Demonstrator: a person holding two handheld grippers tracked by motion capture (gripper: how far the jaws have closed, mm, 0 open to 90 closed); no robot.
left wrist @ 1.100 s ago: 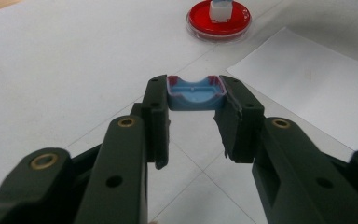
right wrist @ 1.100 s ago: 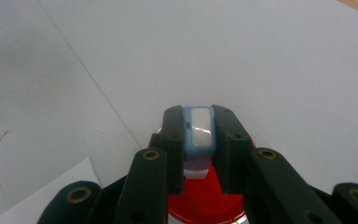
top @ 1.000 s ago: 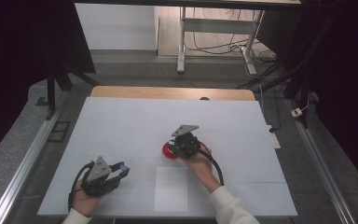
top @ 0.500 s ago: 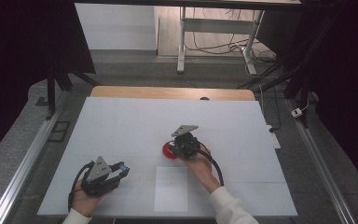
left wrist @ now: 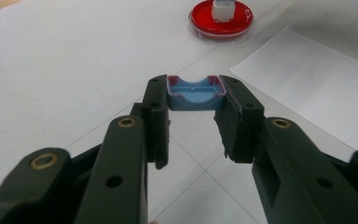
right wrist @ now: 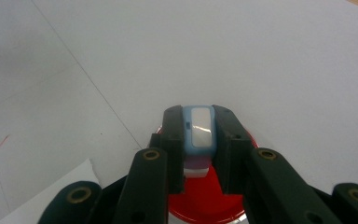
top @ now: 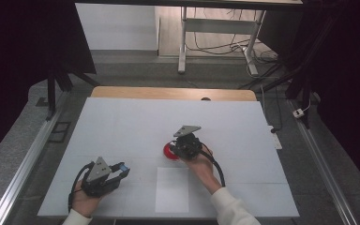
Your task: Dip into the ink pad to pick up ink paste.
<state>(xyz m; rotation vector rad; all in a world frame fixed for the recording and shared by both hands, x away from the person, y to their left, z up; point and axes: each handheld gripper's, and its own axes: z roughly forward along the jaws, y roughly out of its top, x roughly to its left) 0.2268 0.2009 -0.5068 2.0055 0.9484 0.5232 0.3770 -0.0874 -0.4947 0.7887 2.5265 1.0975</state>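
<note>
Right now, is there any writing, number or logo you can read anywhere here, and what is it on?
None can be read.
Blue cap in the left gripper: no marking visible.
Small blue and white stamp in the right gripper, over the red ink pad: a plain white panel, no text.
White paper sheet on the table: blank.

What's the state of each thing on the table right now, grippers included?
Left gripper: shut on a light blue plastic cap, open side up, above the table.
Light blue plastic cap: clamped by its side walls, hollow.
Right gripper: shut on a blue-and-white stamp over the pad.
Blue-and-white stamp: held upright, uncapped.
Round red ink pad: open, stamp on it.
White paper sheet: flat, blank.
</note>
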